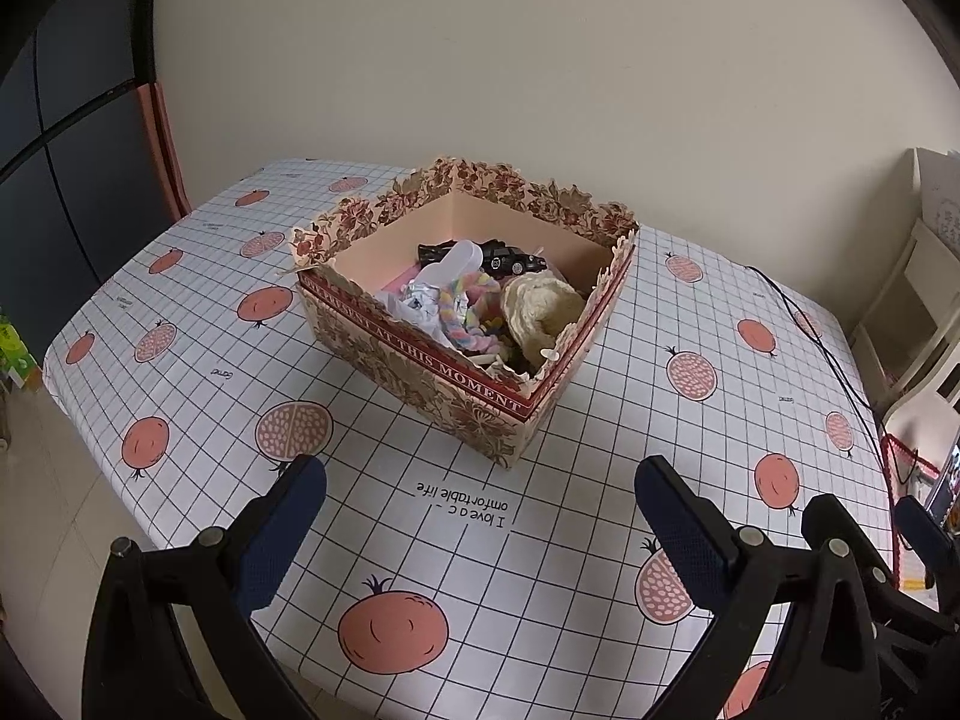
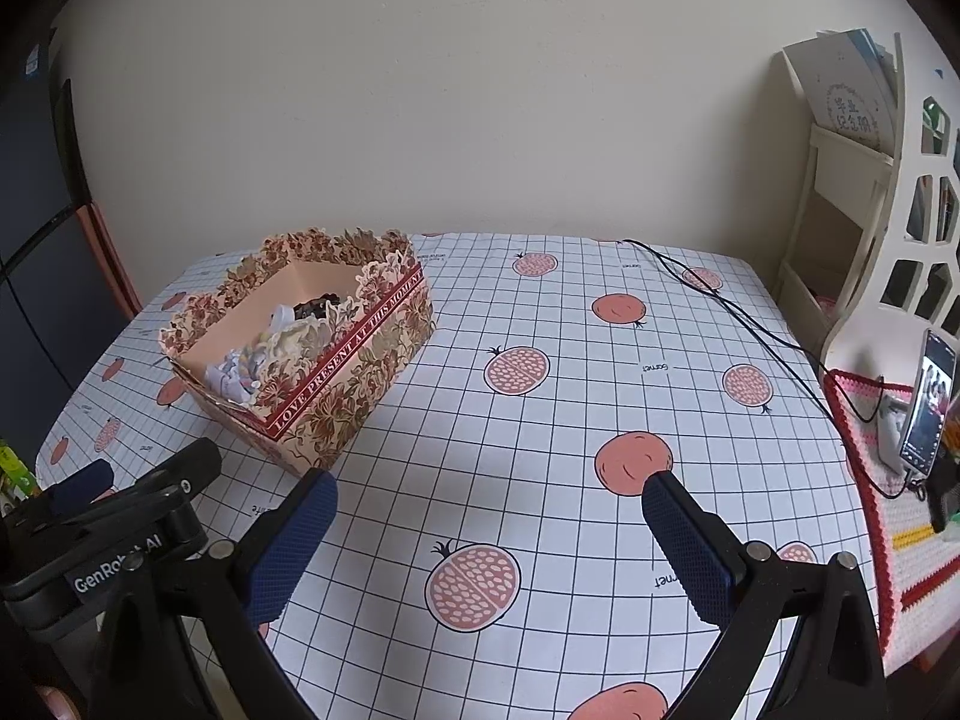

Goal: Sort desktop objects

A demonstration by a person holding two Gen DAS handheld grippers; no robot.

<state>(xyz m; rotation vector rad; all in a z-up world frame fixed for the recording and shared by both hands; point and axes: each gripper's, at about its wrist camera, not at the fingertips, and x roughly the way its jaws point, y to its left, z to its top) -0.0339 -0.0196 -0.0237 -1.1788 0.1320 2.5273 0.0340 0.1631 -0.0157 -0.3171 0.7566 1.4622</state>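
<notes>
The sorting looks finished — the toy car (image 1: 510,259), pastel rope (image 1: 465,309) and straw hat (image 1: 543,306) all lie inside the floral box (image 1: 420,372) at twelve o'clock, the tablecloth (image 1: 540,540) bare around it — while left gripper (image 1: 480,516) and right gripper (image 2: 489,531) hover spread wide, holding nothing.

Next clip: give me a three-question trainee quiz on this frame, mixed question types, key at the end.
1. True or false: the left gripper is holding an object.
2. Where is the black toy car? A) on the tablecloth B) inside the floral box C) in the right gripper
3. Name the pastel braided item beside the straw hat.

Key: 1 false, both grippers are open and empty. 2 B. 3 rainbow rope.
</notes>
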